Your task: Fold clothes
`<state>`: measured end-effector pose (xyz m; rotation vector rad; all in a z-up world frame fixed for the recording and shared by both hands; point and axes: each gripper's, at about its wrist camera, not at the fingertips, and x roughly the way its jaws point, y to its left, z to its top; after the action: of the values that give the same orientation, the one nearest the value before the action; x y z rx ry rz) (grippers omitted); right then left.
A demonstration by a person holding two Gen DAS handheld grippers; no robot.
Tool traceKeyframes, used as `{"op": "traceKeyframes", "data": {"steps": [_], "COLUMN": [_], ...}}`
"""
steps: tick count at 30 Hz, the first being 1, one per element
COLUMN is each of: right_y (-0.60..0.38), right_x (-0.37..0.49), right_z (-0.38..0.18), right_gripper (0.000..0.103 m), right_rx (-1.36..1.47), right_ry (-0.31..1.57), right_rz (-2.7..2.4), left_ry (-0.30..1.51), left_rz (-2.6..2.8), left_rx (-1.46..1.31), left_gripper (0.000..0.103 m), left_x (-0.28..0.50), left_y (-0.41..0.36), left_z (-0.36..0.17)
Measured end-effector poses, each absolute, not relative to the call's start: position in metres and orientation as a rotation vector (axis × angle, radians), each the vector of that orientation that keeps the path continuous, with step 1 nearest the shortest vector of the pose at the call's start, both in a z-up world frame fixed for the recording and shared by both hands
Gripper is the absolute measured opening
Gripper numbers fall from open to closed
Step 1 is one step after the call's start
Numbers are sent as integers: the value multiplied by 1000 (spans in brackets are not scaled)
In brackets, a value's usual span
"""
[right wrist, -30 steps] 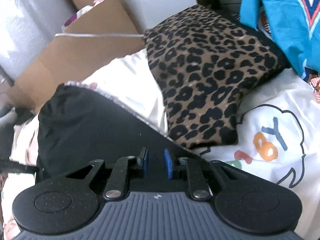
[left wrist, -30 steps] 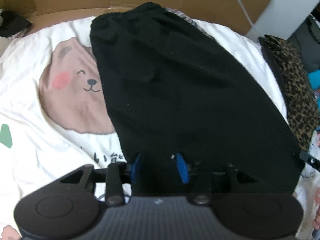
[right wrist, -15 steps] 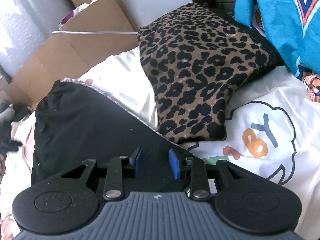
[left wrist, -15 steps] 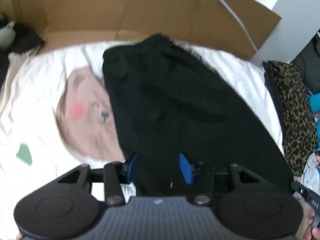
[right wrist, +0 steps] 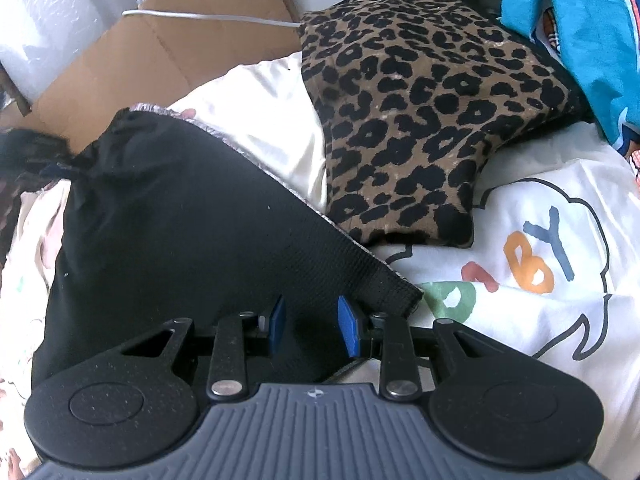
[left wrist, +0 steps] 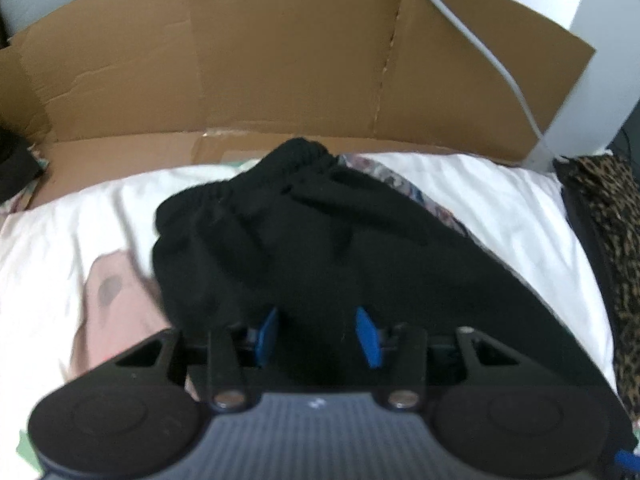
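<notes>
1. The white bedsheet [left wrist: 500,200] with cartoon prints fills most of what you see; in your right wrist view it shows coloured letters inside a cloud outline [right wrist: 540,256], and in your left wrist view part of a pinkish bear print [left wrist: 112,292] shows beside the garment.
2. A brown cardboard sheet [left wrist: 280,52] stands along the far edge of the bed, with a white cable [left wrist: 492,52] running down across it.
3. The black garment [left wrist: 340,256] you are folding lies on the sheet, its gathered elastic waistband [left wrist: 304,156] at the far end near the cardboard. A strip of patterned lining or fabric peeks out along its right edge. In your right wrist view its ribbed corner [right wrist: 384,280] ends just beside the letters print.
4. A leopard-print cushion [right wrist: 420,120] sits just beside the garment on the right, and a turquoise cloth [right wrist: 580,40] lies behind it at the upper right.
5. Your left gripper [left wrist: 318,334] sits low over the near part of the garment. Its blue pads stand about half apart with black cloth between them; the picture is blurred, and you cannot tell from it whether the pads press the cloth.
6. Your right gripper [right wrist: 312,324] is over the garment's near corner. Its pads stand somewhat apart, with dark cloth between and beneath them; whether they pinch it cannot be told.
</notes>
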<state>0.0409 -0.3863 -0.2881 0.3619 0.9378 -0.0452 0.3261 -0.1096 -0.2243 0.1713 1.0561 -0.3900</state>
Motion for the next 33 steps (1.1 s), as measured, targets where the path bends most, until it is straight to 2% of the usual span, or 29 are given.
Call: {"op": "traceKeyframes", "data": {"steps": [6,12,14,18,23,27,33], "right_y": [-388,-392,-393,-395,-395,-394,-399], "right_x": [44,44,43,41,41,40,44], "right_z": [-288,-289,-290,-289,-291,-291,-292], "right_gripper": [36,36,36,36,36,36,36], "right_rx": [342,339,344,358,362,352,366], "right_ry": [958,965,962,956,952,953,967], "right_rz": [-21,1,3,-5,-11,-2,16], "left_ry": [1133,1107,1118,1062,1117,1199,1111], "left_rz": [-348,-332,-323,-389,-462,-474,-395], "left_rx": [201,212,225,256,276,262,226], "left_gripper": [46,49,39,33,9,8,8], "left_x": [356,362,364,362,363,363,366], "left_y": [-131,-134,-135,-135,-145,-158,-166], "left_z": [-259,-272,-262,-229,-223,-252,-270]}}
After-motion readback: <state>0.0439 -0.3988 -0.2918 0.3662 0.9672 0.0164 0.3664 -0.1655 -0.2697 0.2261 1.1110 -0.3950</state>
